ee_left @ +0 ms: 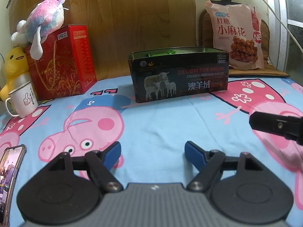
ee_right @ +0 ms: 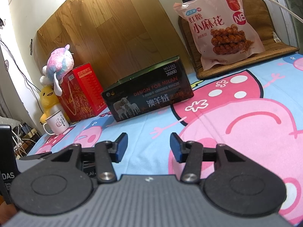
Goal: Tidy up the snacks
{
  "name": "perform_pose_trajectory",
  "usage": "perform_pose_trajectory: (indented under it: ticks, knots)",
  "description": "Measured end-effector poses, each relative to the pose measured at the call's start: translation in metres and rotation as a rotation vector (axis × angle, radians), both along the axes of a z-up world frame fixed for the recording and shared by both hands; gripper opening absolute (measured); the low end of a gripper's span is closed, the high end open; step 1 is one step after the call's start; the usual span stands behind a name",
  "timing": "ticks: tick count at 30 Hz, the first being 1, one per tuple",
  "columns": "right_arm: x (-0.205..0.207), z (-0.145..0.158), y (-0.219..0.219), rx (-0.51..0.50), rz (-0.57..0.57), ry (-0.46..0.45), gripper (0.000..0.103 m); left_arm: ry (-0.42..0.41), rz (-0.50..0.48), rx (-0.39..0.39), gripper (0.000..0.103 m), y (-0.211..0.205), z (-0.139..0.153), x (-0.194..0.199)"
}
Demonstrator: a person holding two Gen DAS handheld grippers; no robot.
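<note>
A: How many sit left of the black box (ee_left: 178, 75)?
B: Two plush toys (ee_left: 43, 19), one red box (ee_left: 62, 60), one mug (ee_left: 22, 102), one phone (ee_left: 10, 172).
A: And right of it?
B: One snack bag (ee_left: 236, 36).

Left gripper (ee_left: 153, 152): black linkage arms, blue pads, silver pivot screws, ribbed grey body at 6 o'clock. Right gripper (ee_right: 148, 146): same build.
</note>
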State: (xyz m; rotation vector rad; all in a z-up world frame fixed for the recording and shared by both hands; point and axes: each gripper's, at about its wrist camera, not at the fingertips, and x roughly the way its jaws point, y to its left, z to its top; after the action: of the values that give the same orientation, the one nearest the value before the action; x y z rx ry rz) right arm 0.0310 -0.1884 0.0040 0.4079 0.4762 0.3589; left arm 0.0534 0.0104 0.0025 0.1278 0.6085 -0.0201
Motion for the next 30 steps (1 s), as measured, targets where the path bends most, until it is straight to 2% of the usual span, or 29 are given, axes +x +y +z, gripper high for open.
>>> perform_pose_trajectory:
  ticks: [7, 11, 17, 30]
  knots:
    - [0.0, 0.0, -0.001, 0.003, 0.0, 0.0, 0.053, -0.01, 0.013, 0.042, 0.085, -0.005, 0.0, -0.001]
    - [0.0, 0.0, -0.001, 0.007, 0.0, -0.001, 0.053, -0.027, 0.018, 0.06, 0.102, -0.006, 0.001, -0.003]
    - [0.0, 0.0, -0.002, 0.009, -0.001, -0.003, 0.056, -0.046, 0.023, 0.1, 0.103, -0.011, 0.002, -0.006]
    - [0.0, 0.0, -0.002, 0.011, 0.0, -0.003, 0.056, -0.033, 0.001, 0.099, 0.103, -0.012, 0.001, -0.006]
